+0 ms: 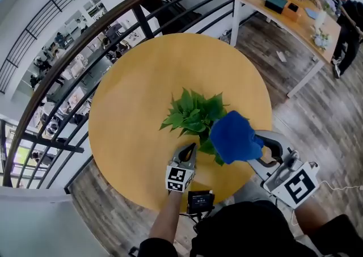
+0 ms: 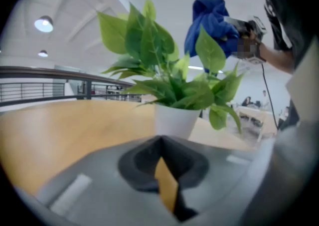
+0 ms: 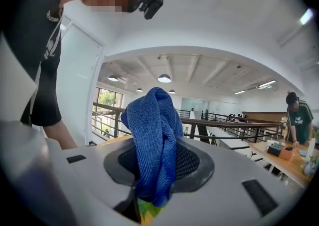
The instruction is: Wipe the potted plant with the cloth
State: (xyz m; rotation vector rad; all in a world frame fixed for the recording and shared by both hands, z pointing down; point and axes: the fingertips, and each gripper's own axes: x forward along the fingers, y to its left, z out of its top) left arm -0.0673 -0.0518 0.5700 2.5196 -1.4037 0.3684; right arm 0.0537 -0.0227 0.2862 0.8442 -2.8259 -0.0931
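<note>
A leafy green potted plant [image 1: 193, 115] stands near the middle of the round wooden table [image 1: 136, 85]. In the left gripper view its white pot [image 2: 174, 120] sits just ahead of the jaws. My left gripper [image 1: 189, 149] rests low at the plant's near side, shut with nothing in it [image 2: 160, 142]. My right gripper [image 1: 253, 146] is raised at the plant's right side and is shut on a bunched blue cloth [image 1: 234, 137]. The cloth [image 3: 153, 140] rises out of the jaws and hides the fingertips. It hangs over the plant's right-hand leaves; I cannot tell whether they touch.
A black metal railing [image 1: 85, 40] curves round the table's far and left sides, with a lower floor beyond it. A rectangular wooden desk [image 1: 283, 17] with several items stands at the top right, with people beside it. Wooden flooring [image 1: 317, 119] lies to the right.
</note>
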